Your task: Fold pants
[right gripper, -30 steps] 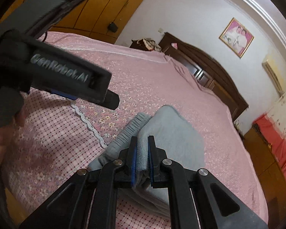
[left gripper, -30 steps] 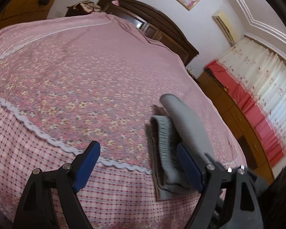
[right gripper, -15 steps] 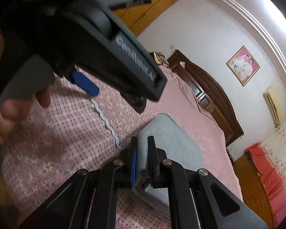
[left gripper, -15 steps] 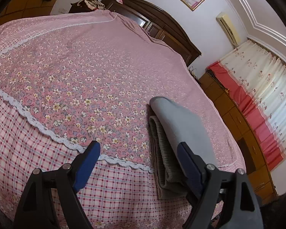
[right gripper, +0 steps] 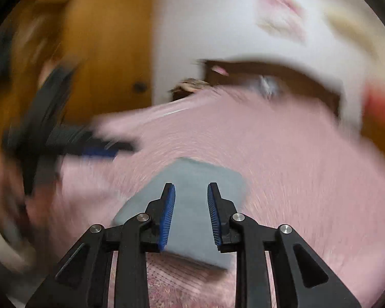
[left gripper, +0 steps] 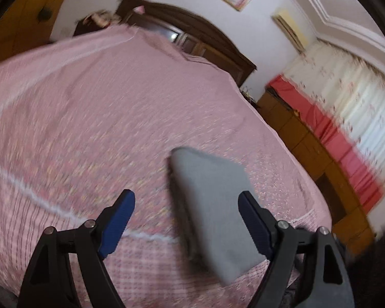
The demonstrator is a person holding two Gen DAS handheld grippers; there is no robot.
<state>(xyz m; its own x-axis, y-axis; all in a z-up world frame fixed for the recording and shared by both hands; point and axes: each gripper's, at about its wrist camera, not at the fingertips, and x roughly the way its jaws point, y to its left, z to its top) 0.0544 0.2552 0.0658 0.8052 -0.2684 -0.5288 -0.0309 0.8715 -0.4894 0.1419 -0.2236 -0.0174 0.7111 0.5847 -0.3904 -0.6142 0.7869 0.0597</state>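
The grey pants (left gripper: pixel 213 205) lie folded into a flat stack near the front edge of the pink bedspread (left gripper: pixel 102 118). My left gripper (left gripper: pixel 184 215) hovers above them, open wide, its blue pads clear of the cloth. In the blurred right wrist view the same grey pants (right gripper: pixel 192 200) lie beyond my right gripper (right gripper: pixel 191 197), whose jaws are opening. The cloth shows through the gap but the pads (right gripper: pixel 170 210) do not press on it. The left gripper (right gripper: pixel 64 143) crosses that view at the left, held by a hand.
A dark wooden headboard (left gripper: pixel 192 36) stands at the far end of the bed. Wooden cabinets (left gripper: pixel 308 148) and red-and-white curtains (left gripper: pixel 346 118) run along the right side. A wooden wardrobe (right gripper: pixel 102 51) is at the left.
My right gripper has let go of the grey pants, rolled upright and pulled back. The top fold now lies flat on the stack. The left gripper has risen a little.
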